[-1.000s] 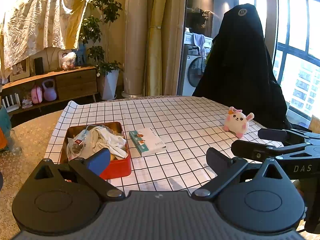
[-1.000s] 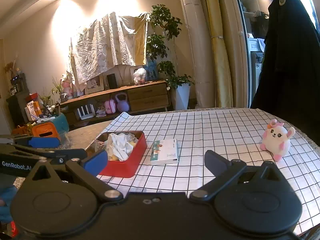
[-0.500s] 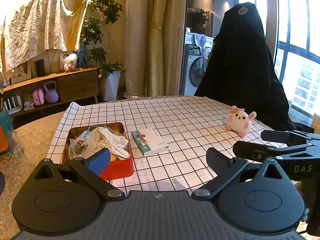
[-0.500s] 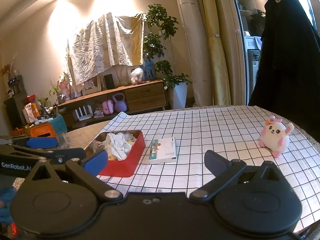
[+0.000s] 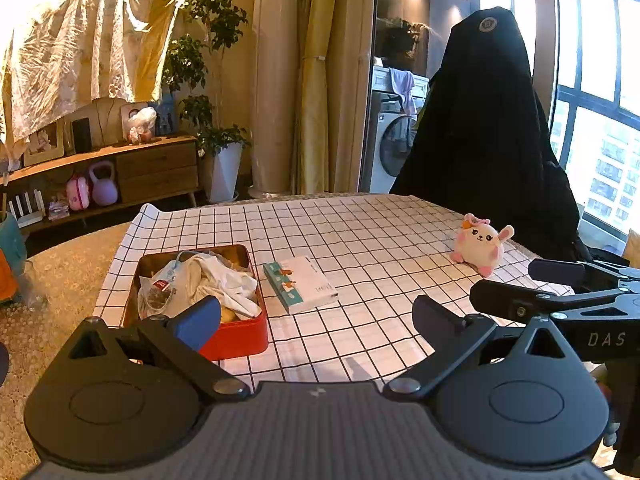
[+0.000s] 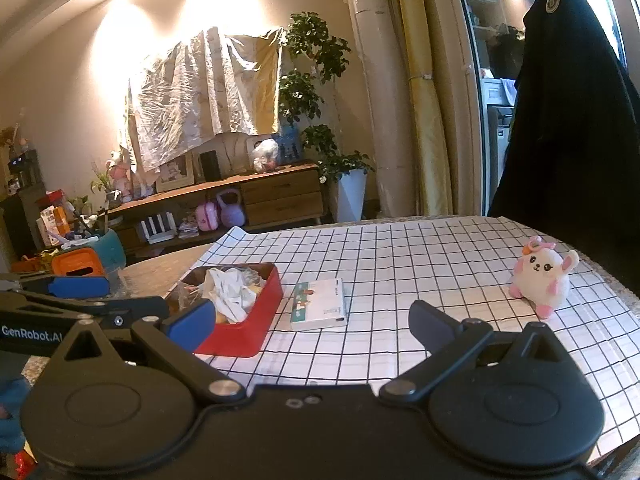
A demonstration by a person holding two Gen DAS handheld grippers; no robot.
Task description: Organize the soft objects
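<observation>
**Both hand-held grippers spread above the desk's near edge, plush far right**

Left wrist view: the left hand-held gripper (image 5: 316, 316) hovers level over the near edge of the desk (image 5: 360, 232), fingers spread wide and empty. Its blue left pad hides the near corner of the red tin (image 5: 236, 336). The tin holds a heap of white cloth (image 5: 216, 280) and a plastic packet; what lies beneath cannot be made out. A small box (image 5: 300, 284) lies just right of the tin. The plush (image 5: 480, 244) sits well right of the tin, beyond the gripper's right finger. The right hand-held gripper (image 5: 516, 288) reaches in from the right edge, partly cut off.

Right wrist view: the right hand-held gripper (image 6: 312, 316) is also spread wide, holding nothing, level above the cloth-covered desk. The tin (image 6: 248, 316) sits ahead of its left finger, the box (image 6: 320, 308) between the fingers farther out, the plush (image 6: 540, 280) right of the tin, beyond the right finger. The left gripper's fingers (image 6: 80, 286) enter at left, its body cut off.
</observation>
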